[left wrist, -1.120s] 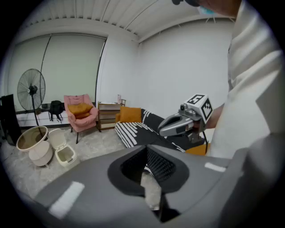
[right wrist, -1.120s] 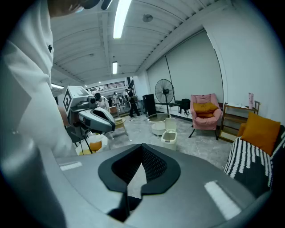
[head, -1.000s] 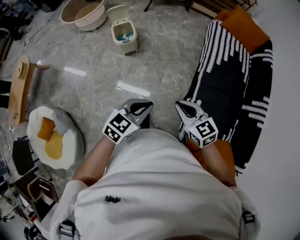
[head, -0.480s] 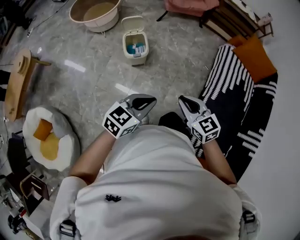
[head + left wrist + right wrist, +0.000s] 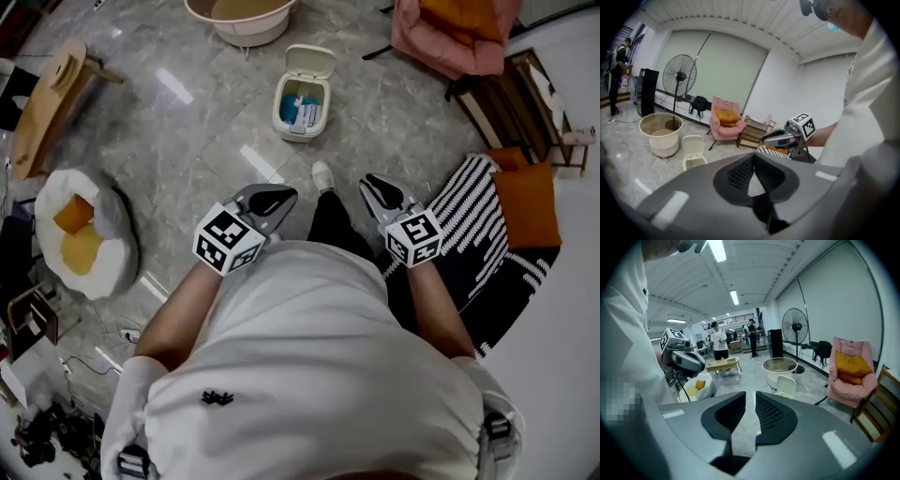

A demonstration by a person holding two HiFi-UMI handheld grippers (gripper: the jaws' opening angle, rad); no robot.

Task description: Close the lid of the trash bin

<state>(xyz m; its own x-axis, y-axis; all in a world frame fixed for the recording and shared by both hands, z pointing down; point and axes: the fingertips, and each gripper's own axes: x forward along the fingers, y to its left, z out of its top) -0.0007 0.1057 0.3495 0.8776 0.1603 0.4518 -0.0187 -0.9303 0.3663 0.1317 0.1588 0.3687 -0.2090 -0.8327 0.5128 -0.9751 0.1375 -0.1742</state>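
Observation:
The cream trash bin (image 5: 300,105) stands on the marble floor with its lid (image 5: 312,62) tipped up and blue and white rubbish showing inside. It also shows as a trash bin (image 5: 693,158) with an upright lid in the left gripper view, and as a trash bin (image 5: 786,386) in the right gripper view. My left gripper (image 5: 273,199) is held at waist height well short of the bin, its jaws touching at the tips around nothing. My right gripper (image 5: 378,188) is level with it, a narrow gap between its empty jaws.
A round beige basin (image 5: 242,13) sits just beyond the bin. A pink chair (image 5: 459,33), a wooden rack (image 5: 516,103) and a striped rug (image 5: 469,239) lie to the right. A white pet bed (image 5: 80,239) and wooden stool (image 5: 47,103) are left. A standing fan (image 5: 678,75) is behind.
The person has walked toward the bin: it has come nearer in the head view. Both grippers stay at waist height with their jaws as before.

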